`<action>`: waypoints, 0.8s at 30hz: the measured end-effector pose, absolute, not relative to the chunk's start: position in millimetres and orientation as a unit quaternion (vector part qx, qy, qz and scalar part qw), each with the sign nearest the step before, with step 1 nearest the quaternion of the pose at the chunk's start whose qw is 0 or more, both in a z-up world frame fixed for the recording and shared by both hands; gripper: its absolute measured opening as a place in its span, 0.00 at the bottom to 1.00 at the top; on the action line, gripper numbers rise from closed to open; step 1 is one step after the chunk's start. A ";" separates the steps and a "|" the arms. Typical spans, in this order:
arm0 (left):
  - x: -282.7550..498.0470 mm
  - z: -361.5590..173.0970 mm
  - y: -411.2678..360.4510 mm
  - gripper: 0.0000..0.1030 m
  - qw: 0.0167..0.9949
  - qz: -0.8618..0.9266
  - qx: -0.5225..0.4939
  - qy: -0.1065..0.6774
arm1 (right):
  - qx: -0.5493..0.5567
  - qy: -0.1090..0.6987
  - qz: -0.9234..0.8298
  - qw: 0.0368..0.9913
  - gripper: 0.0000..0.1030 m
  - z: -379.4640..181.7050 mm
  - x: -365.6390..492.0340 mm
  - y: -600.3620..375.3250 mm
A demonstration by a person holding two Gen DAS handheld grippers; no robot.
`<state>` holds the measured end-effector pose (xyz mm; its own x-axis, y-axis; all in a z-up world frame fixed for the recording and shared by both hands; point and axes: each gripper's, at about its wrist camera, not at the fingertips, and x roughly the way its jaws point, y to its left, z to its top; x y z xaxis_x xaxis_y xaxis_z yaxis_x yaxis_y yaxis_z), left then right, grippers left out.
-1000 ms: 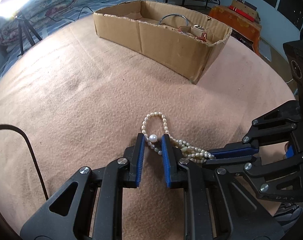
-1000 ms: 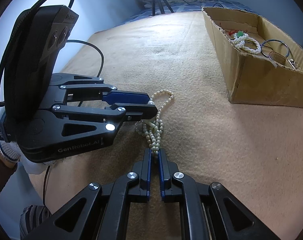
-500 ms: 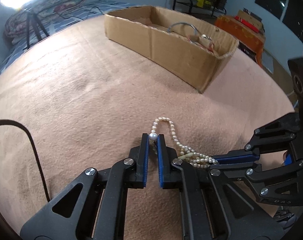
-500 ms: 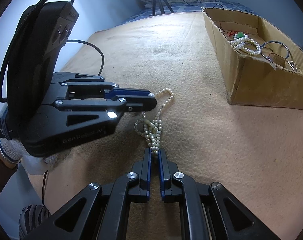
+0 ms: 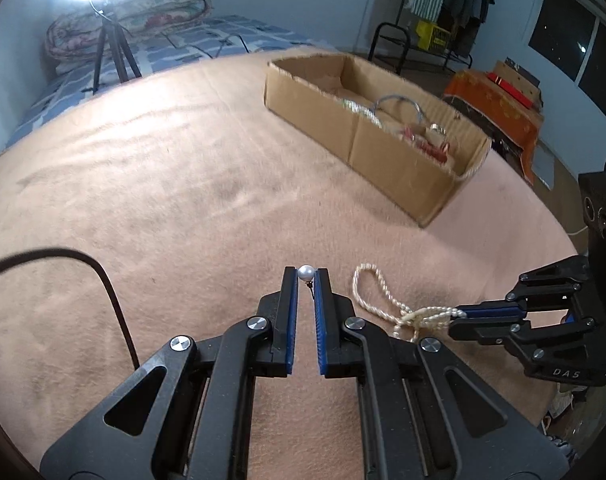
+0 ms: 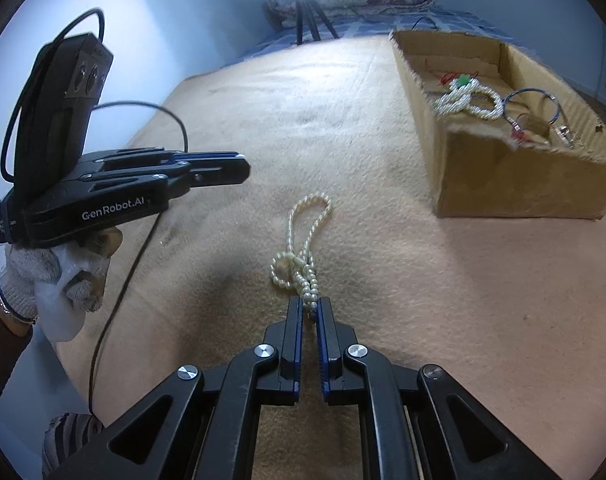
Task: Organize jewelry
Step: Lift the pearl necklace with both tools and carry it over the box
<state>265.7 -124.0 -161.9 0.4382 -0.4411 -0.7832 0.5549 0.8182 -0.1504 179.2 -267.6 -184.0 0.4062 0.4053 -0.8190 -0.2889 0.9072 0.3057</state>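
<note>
Several pieces already lie in the cardboard box (image 6: 515, 168), while short of it the left gripper (image 5: 305, 276) pinches a single pearl earring (image 5: 305, 272) clear of the blanket (image 5: 183, 184) and the right gripper (image 6: 310, 304) pinches the pearl necklace (image 6: 303, 252), both unstowed.

A peach blanket-covered bed (image 5: 151, 184) carried it all. A cardboard box (image 5: 367, 140) sat far right, a pearl strand (image 6: 303, 240) lay near the middle, and a black cable (image 5: 103, 280) trailed at left.
</note>
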 end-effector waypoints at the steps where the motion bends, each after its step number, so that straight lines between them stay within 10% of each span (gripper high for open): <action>1: 266.3 -158.0 -124.6 0.06 0.848 -0.295 0.063 0.436 | 0.060 0.501 0.207 0.838 0.04 -181.2 176.7 -270.7; 24: 297.6 -88.5 -197.1 0.06 0.865 -0.337 0.051 0.369 | 0.107 0.380 0.166 0.904 0.04 -70.9 164.1 -364.4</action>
